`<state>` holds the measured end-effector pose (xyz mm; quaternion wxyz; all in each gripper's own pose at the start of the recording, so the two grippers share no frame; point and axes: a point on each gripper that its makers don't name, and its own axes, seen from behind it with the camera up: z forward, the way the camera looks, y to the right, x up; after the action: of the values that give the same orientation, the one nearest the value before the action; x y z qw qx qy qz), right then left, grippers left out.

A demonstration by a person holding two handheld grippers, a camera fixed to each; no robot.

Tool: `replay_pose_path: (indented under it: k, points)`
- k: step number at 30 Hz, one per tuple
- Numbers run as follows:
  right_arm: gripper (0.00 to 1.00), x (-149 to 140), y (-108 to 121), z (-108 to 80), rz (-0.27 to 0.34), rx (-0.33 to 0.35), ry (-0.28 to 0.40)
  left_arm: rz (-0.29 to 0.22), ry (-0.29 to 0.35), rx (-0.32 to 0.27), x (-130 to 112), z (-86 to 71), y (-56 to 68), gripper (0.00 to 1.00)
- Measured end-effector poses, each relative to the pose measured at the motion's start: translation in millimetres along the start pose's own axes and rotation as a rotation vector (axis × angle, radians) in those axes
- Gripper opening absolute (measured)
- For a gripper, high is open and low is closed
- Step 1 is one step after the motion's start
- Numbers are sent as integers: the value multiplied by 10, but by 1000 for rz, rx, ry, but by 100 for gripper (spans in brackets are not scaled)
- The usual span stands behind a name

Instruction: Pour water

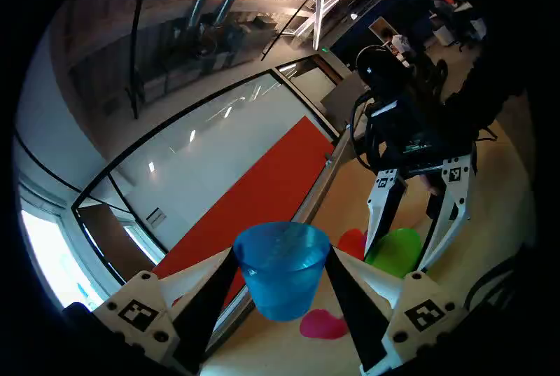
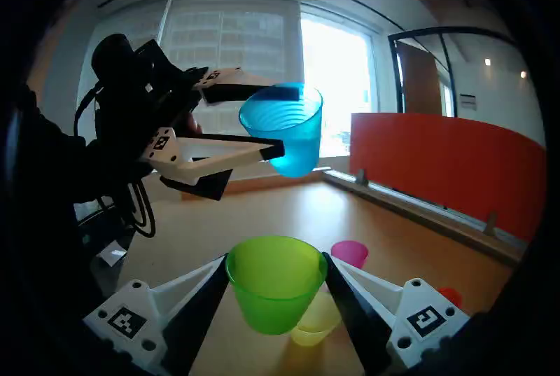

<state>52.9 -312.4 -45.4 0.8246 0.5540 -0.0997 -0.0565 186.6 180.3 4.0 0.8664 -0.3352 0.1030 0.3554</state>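
Blue cup (image 1: 281, 281): bottom centre of the left gripper view; in the right gripper view it hangs in the upper centre, raised well above the tabletop (image 2: 294, 211) and leaning only slightly.
Left gripper (image 1: 281, 257): jaws pinch the blue cup from both sides, just under its rim.
Green cup (image 2: 276, 285): bottom centre of the right gripper view, lifted over a yellow cup (image 2: 316, 323) on the tabletop.
Right gripper (image 2: 276, 260): jaws pressed on the green cup's two sides.
Water: I cannot tell whether either cup holds any; both are translucent and show no clear level.
Step, as I judge it: the blue cup is poised high to pour, and the green cup looks set to receive.
Bystanders: a pink cup (image 2: 348, 252) and a red cup (image 2: 450, 296) stand on the tabletop near the green one.
Risk, misalignment: the two cups are apart, so tipping now would send water onto the tabletop or the cups below.
Risk, grip: smooth tapered walls could slide between the jaws as the blue cup tilts.
Risk, speed: a quick tilt from that height would splash over the green rim.
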Motion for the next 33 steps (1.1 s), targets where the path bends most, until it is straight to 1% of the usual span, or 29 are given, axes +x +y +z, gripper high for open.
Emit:
replay_pose_path:
  k: [11,18,25,33]
  points:
    - [95,15,-15,0,-6,3,2,16,-4,-4,-13,3,15,86]
    - [95,27,-12,-12,-8,2,2,20,0,-7,2,-2,2,86]
    - [95,26,-2,-19,-11,1,5,31,3,-15,13,-10,44,86]
    - [95,22,7,-19,-17,-2,9,46,7,-19,46,-24,61,86]
